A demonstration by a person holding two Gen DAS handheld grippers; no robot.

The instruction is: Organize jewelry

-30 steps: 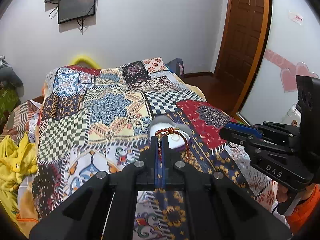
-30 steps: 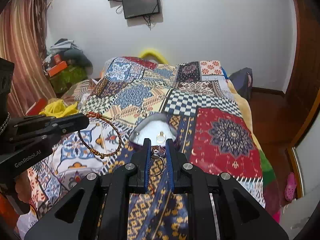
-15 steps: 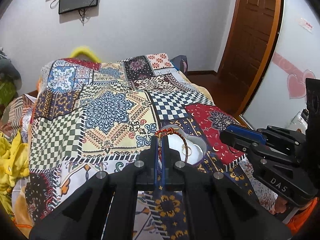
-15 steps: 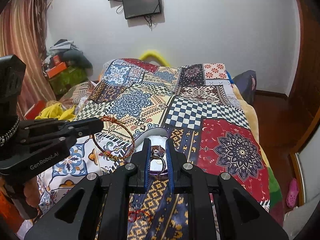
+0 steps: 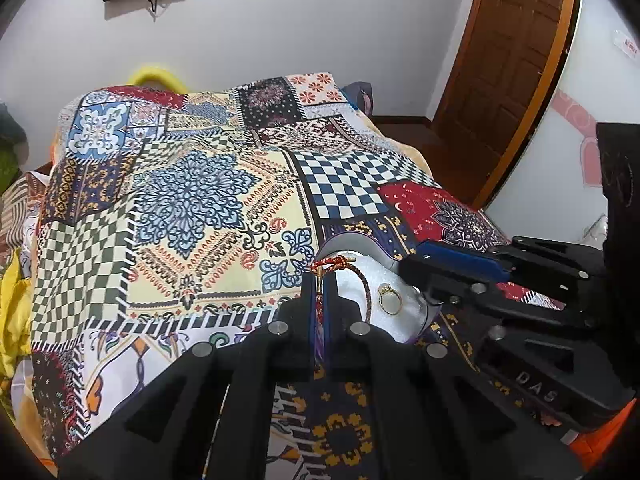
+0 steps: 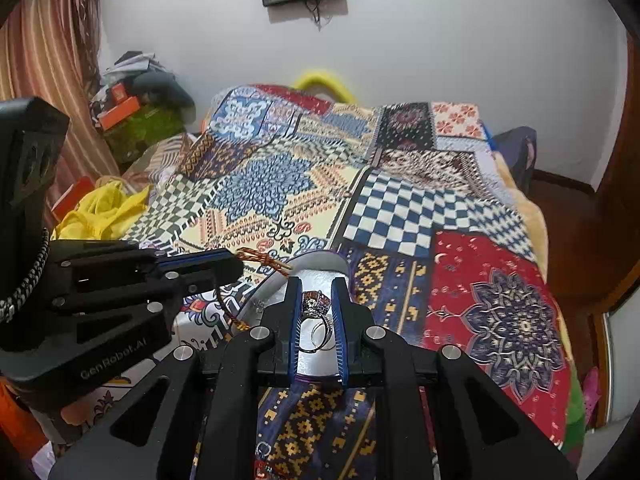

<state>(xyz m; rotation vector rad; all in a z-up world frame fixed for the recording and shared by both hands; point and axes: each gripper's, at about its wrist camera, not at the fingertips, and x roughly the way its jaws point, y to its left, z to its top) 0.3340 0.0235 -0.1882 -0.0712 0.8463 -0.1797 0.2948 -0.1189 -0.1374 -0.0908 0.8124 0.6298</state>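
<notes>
My left gripper [image 5: 319,280] is shut on a red and gold braided bracelet [image 5: 362,280], whose loop hangs over a white heart-shaped jewelry box [image 5: 404,316] on the bed. A gold ring [image 5: 391,300] lies inside the box. My right gripper [image 6: 317,300] is shut on a silver ring with a large stone [image 6: 316,306], just above the box [image 6: 316,270]. In the right wrist view the left gripper [image 6: 236,262] holds the bracelet [image 6: 264,259] at the box's left rim. In the left wrist view the right gripper [image 5: 412,266] sits over the box's right side.
The box rests on a patchwork bedspread [image 5: 192,200]. More small jewelry [image 6: 262,450] lies on the spread near the bottom of the right wrist view. Yellow cloth [image 6: 100,212] and clutter lie left of the bed. A wooden door [image 5: 508,60] stands at the right.
Both grippers have moved forward and down toward the box. The bracelet now hangs over the box interior and the ring sits right above it.
</notes>
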